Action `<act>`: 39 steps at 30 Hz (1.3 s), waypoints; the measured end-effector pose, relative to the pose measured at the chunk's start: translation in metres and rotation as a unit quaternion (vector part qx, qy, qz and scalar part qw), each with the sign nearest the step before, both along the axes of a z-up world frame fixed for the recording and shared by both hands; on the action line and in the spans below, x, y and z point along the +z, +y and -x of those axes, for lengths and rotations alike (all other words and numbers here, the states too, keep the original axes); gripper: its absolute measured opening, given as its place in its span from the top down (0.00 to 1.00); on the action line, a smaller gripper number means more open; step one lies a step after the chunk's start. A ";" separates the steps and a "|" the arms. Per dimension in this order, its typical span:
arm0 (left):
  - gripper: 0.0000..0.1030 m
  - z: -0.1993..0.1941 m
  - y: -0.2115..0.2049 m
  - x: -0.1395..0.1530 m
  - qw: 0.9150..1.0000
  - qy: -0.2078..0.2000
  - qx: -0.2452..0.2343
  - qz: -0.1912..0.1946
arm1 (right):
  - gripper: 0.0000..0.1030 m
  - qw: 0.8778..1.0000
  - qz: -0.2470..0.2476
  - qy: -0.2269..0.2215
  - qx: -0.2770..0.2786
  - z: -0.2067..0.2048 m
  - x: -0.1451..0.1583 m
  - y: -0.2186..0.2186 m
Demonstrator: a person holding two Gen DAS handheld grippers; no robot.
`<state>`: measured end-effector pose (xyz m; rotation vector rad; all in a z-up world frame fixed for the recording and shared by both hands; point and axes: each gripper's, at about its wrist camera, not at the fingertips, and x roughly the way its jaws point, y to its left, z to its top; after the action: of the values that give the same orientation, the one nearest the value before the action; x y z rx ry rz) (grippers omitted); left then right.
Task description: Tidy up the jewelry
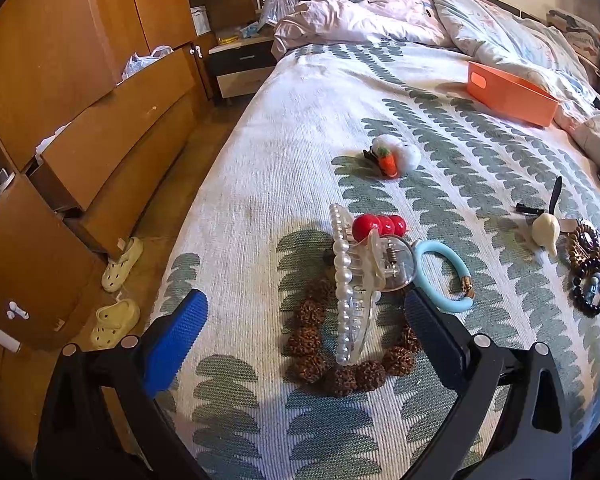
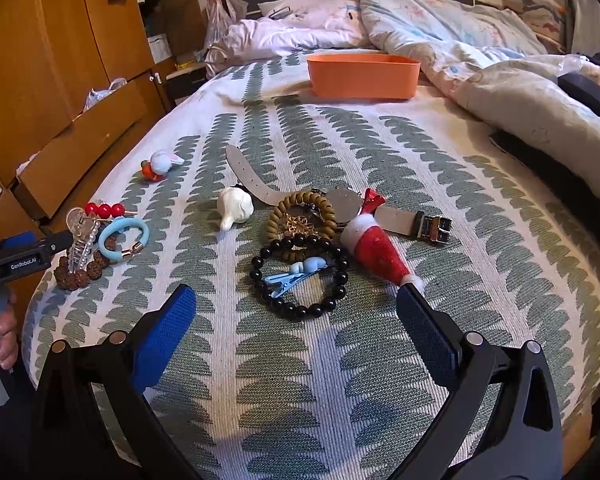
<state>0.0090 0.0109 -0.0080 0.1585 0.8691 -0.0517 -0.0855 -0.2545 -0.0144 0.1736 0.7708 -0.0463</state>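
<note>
Jewelry lies on the patterned bed. My left gripper (image 1: pixel 304 320) is open around a pearl claw clip (image 1: pixel 354 284) that lies on a brown bead bracelet (image 1: pixel 340 364); red beads (image 1: pixel 378 226) and a light blue bangle (image 1: pixel 444 276) are just beyond. My right gripper (image 2: pixel 296 312) is open in front of a black bead bracelet (image 2: pixel 300 276) with a blue clip (image 2: pixel 296 274) inside it. Behind it lie a coiled tan hair tie (image 2: pixel 302 216), a watch (image 2: pixel 348 202), a red Santa hat clip (image 2: pixel 374 246) and a white figurine (image 2: pixel 234 206). An orange bin (image 2: pixel 362 76) stands far back.
A fluffy carrot clip (image 1: pixel 394 156) lies mid-bed. Rumpled quilts (image 2: pixel 460 40) fill the bed's back and right. A wooden wardrobe with open drawers (image 1: pixel 100 120) stands left, slippers (image 1: pixel 118 292) on the floor. The left gripper body (image 2: pixel 20 256) shows at the right view's left edge.
</note>
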 end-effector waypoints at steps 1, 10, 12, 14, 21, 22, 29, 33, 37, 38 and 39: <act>0.05 0.000 0.000 0.000 1.000 0.000 0.000 0.000 | 0.03 1.000 0.000 -0.002 -0.001 0.000 0.001 0.000; 0.05 -0.008 0.015 0.002 1.000 0.002 0.022 0.011 | 0.04 1.000 -0.006 -0.001 -0.007 -0.001 0.000 -0.003; 0.05 -0.009 0.015 -0.002 1.000 0.012 0.019 0.012 | 0.07 1.000 -0.002 0.000 -0.008 -0.002 -0.001 -0.003; 0.05 -0.008 0.011 -0.004 1.000 0.016 0.010 0.014 | 0.09 1.000 -0.006 0.000 -0.007 -0.002 -0.001 -0.003; 0.05 -0.001 -0.005 -0.002 1.000 -0.003 -0.020 -0.005 | 0.14 1.000 -0.019 -0.011 -0.011 -0.001 0.001 -0.007; 0.05 -0.001 -0.006 -0.004 1.000 -0.002 -0.021 -0.008 | 0.16 1.000 -0.018 -0.009 -0.012 -0.002 0.000 -0.008; 0.05 -0.016 -0.011 -0.016 0.999 0.024 -0.022 -0.014 | 0.28 0.999 -0.015 0.021 -0.022 -0.016 -0.013 -0.006; 0.05 -0.021 -0.015 -0.020 0.999 0.030 -0.024 -0.016 | 0.38 0.998 -0.035 0.026 -0.036 -0.021 -0.018 -0.016; 0.05 -0.022 -0.021 -0.022 0.999 0.030 -0.027 -0.025 | 0.43 0.997 -0.052 0.039 -0.047 -0.027 -0.024 -0.023; 0.05 -0.023 -0.021 -0.023 0.999 0.031 -0.027 -0.023 | 0.43 0.997 -0.049 0.039 -0.050 -0.028 -0.024 -0.023; 0.05 -0.023 -0.021 -0.023 0.999 0.032 -0.027 -0.021 | 0.45 0.997 -0.052 0.035 -0.050 -0.028 -0.024 -0.023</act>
<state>0.0325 -0.0098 -0.0307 0.2211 0.9311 -0.0899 -0.0573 -0.2777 -0.0382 0.3106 0.8349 -0.1075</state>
